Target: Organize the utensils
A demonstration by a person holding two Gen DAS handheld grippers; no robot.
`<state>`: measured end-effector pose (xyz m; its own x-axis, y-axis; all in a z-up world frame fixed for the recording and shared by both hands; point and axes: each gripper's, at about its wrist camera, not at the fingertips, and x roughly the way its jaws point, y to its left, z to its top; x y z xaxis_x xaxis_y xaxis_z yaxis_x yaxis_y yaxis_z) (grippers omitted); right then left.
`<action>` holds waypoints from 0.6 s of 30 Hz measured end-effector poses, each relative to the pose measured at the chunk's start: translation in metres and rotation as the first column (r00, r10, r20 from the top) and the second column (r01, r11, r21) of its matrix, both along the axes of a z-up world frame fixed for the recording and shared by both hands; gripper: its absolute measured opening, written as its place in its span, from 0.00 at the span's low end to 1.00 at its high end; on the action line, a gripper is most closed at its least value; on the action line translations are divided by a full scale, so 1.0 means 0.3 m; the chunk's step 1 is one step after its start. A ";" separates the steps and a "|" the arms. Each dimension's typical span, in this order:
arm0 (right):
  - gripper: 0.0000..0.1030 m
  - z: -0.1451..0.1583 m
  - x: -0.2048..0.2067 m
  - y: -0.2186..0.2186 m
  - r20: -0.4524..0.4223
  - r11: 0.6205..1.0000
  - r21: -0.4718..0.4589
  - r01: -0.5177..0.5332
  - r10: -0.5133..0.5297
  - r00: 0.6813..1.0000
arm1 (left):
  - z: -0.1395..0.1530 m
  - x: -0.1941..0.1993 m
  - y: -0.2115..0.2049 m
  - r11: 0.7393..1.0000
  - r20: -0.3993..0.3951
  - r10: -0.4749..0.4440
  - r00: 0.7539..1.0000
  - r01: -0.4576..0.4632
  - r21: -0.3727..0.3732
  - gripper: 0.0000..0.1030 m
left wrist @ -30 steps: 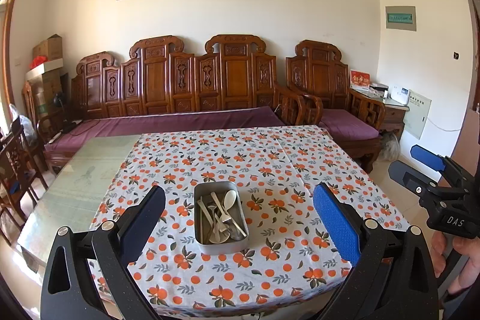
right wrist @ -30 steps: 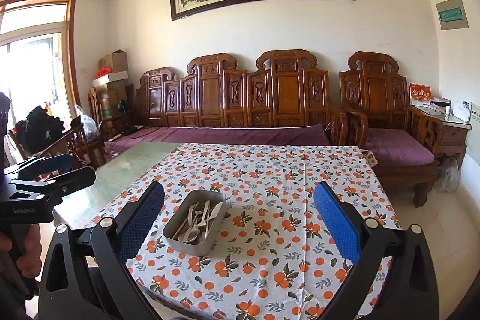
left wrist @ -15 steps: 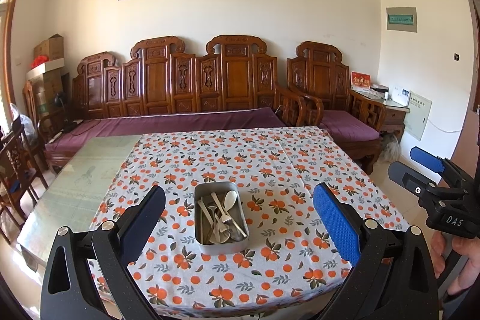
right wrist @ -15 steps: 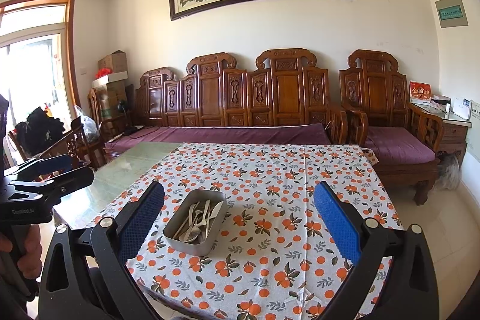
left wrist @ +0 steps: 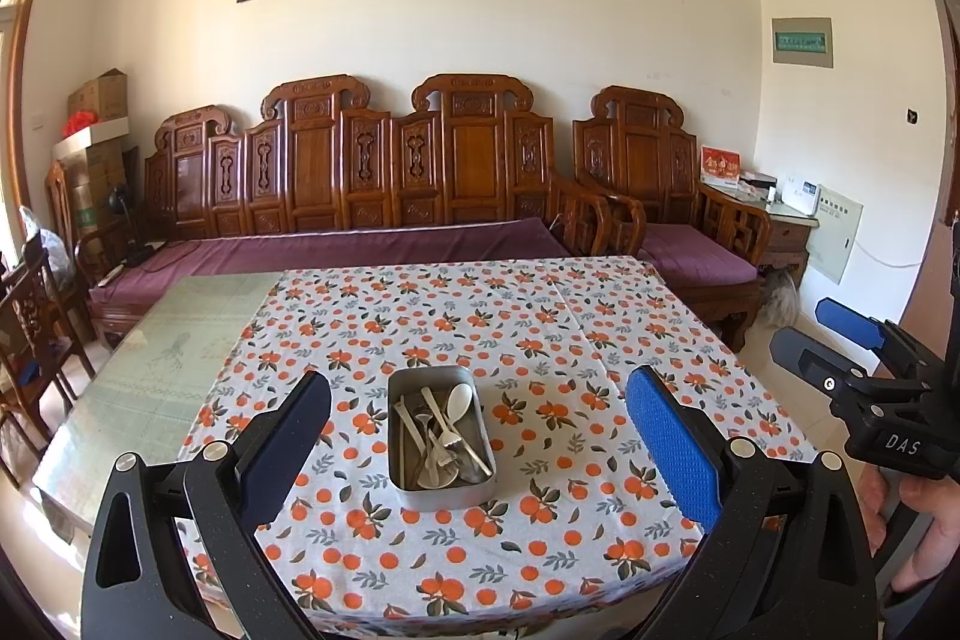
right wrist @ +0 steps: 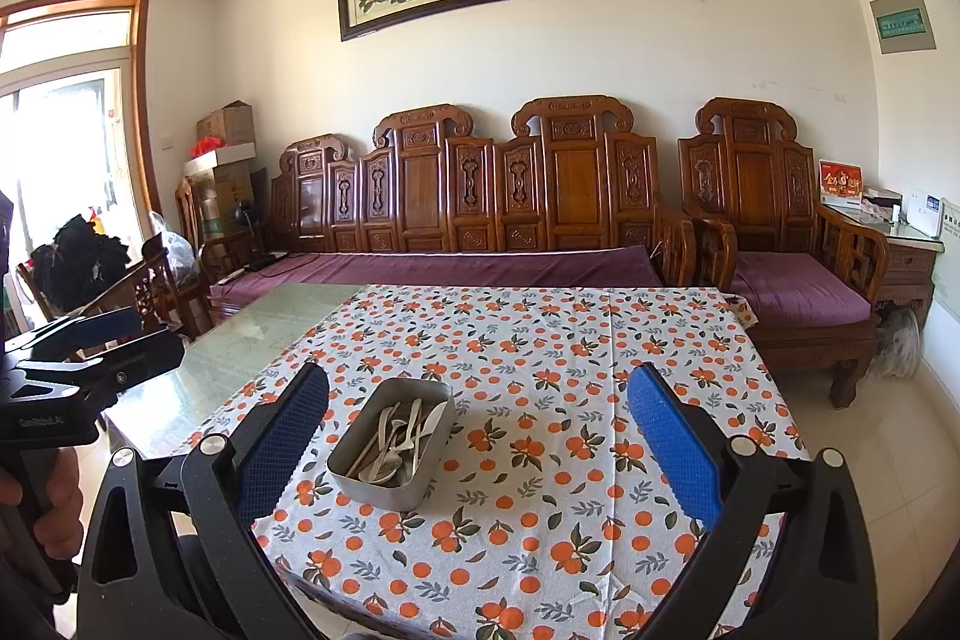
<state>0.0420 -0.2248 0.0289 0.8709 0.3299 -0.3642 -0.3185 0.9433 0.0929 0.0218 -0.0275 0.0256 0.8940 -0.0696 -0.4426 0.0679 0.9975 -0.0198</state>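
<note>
The metal tin lies at 12 o'clock of the left claw, long axis pointing away; both claws spread, empty; right claw sees it at 11 o'clock.

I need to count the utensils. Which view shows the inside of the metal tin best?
The left wrist view: it looks down into the metal tin, spoons and forks spread apart. The right wrist view sees the tin obliquely, utensils overlapping.
</note>
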 end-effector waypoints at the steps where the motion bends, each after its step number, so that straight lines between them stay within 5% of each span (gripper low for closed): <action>1: 0.98 0.000 -0.002 0.001 0.000 1.000 0.000 0.000 0.000 1.000 | 0.003 -0.002 -0.001 1.000 0.001 0.001 1.000 -0.001 0.000 0.92; 18: 0.98 -0.002 -0.005 0.002 -0.003 1.000 0.004 0.001 -0.001 1.000 | 0.009 -0.004 -0.005 1.000 0.004 0.007 1.000 -0.007 0.001 0.92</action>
<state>0.0405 -0.2241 0.0283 0.8702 0.3309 -0.3651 -0.3176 0.9432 0.0978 0.0205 -0.0289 0.0284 0.8962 -0.0631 -0.4391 0.0614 0.9980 -0.0180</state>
